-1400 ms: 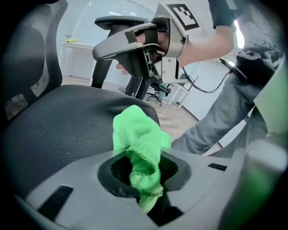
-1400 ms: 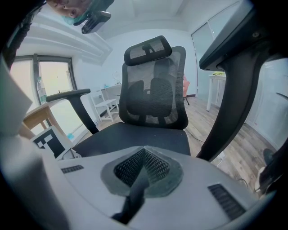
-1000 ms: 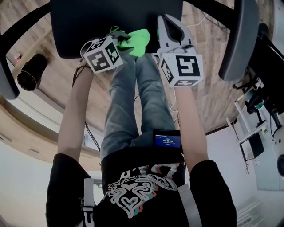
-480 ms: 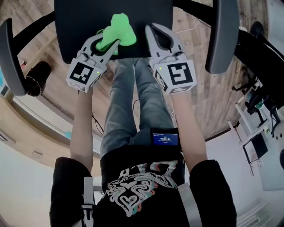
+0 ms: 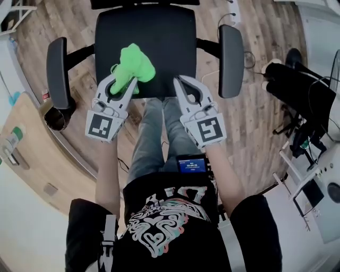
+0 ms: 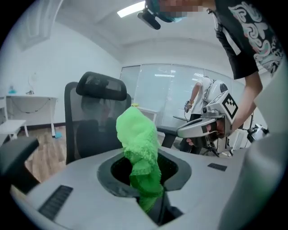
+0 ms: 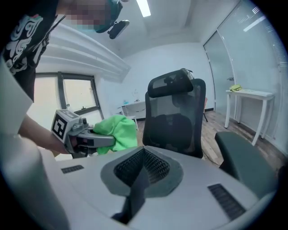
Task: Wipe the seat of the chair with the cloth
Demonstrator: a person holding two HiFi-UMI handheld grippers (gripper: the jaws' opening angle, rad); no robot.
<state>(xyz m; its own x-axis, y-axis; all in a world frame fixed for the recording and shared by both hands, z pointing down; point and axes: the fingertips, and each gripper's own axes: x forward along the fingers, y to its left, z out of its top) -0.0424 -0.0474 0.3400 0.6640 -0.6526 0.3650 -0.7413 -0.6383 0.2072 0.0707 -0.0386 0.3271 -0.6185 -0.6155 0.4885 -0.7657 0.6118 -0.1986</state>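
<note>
Looks like an office. Has a black chair with armrests and a headrest, standing on a wood floor. Also has a white table by the wall, big glass walls, a wide window, and a long light on the ceiling.

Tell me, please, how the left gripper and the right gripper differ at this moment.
The left gripper is shut on the green cloth; the right gripper is shut with nothing between its fingers. The left gripper holds the cloth over the chair's seat, while the right gripper's tip sits at the seat's front edge. Both are grey, carry a marker cube and point towards the backrest.
</note>
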